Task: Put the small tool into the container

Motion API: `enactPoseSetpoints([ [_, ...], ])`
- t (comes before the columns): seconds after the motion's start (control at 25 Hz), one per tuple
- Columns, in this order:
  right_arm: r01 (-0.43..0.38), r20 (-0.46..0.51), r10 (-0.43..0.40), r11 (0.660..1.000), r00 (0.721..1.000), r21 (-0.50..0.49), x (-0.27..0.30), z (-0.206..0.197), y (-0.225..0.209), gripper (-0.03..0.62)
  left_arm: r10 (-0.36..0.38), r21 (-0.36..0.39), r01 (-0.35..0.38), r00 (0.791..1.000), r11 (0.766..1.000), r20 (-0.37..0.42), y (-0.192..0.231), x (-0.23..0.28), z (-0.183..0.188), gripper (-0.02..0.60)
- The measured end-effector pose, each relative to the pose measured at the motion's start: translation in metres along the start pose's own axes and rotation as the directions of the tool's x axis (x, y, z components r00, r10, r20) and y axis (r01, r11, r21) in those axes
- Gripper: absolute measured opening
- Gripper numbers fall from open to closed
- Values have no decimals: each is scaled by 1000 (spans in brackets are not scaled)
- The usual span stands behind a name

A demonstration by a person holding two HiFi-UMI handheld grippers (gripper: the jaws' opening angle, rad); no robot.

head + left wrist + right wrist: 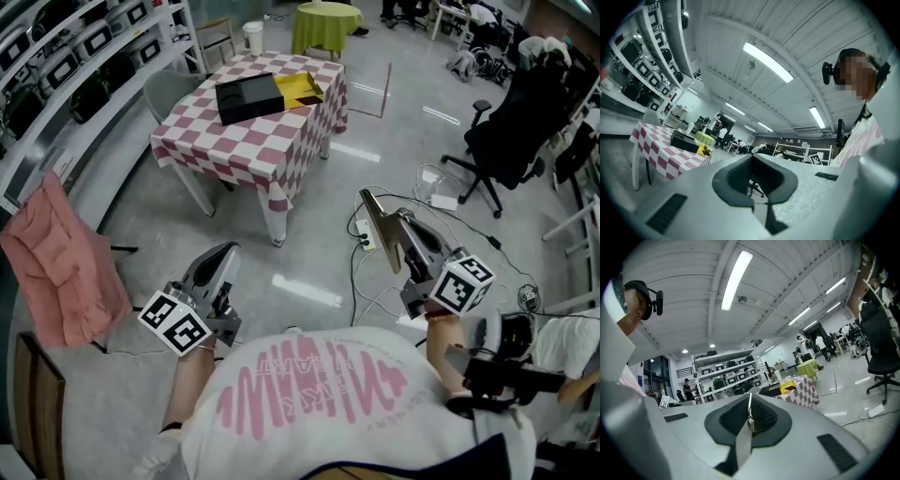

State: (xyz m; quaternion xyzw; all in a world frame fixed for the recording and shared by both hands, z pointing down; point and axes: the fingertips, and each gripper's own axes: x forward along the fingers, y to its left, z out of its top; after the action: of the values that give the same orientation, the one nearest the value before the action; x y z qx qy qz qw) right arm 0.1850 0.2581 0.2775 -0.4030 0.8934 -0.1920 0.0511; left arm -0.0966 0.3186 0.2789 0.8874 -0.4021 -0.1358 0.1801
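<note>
My right gripper (750,420) is shut on a small thin silvery tool (750,412) that stands on edge between its dark pads. In the head view that gripper (373,208) points over the floor towards the checkered table (272,150). A yellow open container (298,90) sits on the table's far side beside a black box (247,97). The yellow container (788,386) also shows far ahead in the right gripper view. My left gripper (228,251) is held low at the left, its jaws a little apart with nothing between them (753,185). It sees the table (661,152) too.
A pink cloth (58,267) hangs over a chair at the left. Shelving with black cases (66,66) runs along the left wall. A black office chair (511,131) and cables with a power strip (366,234) lie on the floor at the right. A green-covered round table (326,23) stands beyond.
</note>
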Motion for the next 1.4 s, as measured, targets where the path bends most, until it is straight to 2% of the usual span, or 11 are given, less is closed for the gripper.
enactPoseSetpoints([
  [0.12,-5,22,5,1000,1000,-6,39,13,-3,11,-35,-9,35,999,999,4,30,15,20,8],
  [0.4,-7,44,7,1000,999,-16,102,23,-8,11,-50,3,50,998,999,29,86,39,48,8],
  [0.68,19,-38,-19,1000,999,-6,129,-3,-14,11,-42,-46,44,998,998,36,121,60,43,8],
  [1.08,23,-128,-18,999,992,33,167,-34,-34,11,-97,-132,92,995,987,-29,134,96,10,8],
  [1.2,-11,-132,17,999,991,40,184,-32,-40,11,-73,-130,68,997,989,-32,146,105,10,8],
  [1.4,-49,-127,55,998,990,44,216,-26,-64,11,-16,-87,14,999,996,-28,174,126,14,8],
])
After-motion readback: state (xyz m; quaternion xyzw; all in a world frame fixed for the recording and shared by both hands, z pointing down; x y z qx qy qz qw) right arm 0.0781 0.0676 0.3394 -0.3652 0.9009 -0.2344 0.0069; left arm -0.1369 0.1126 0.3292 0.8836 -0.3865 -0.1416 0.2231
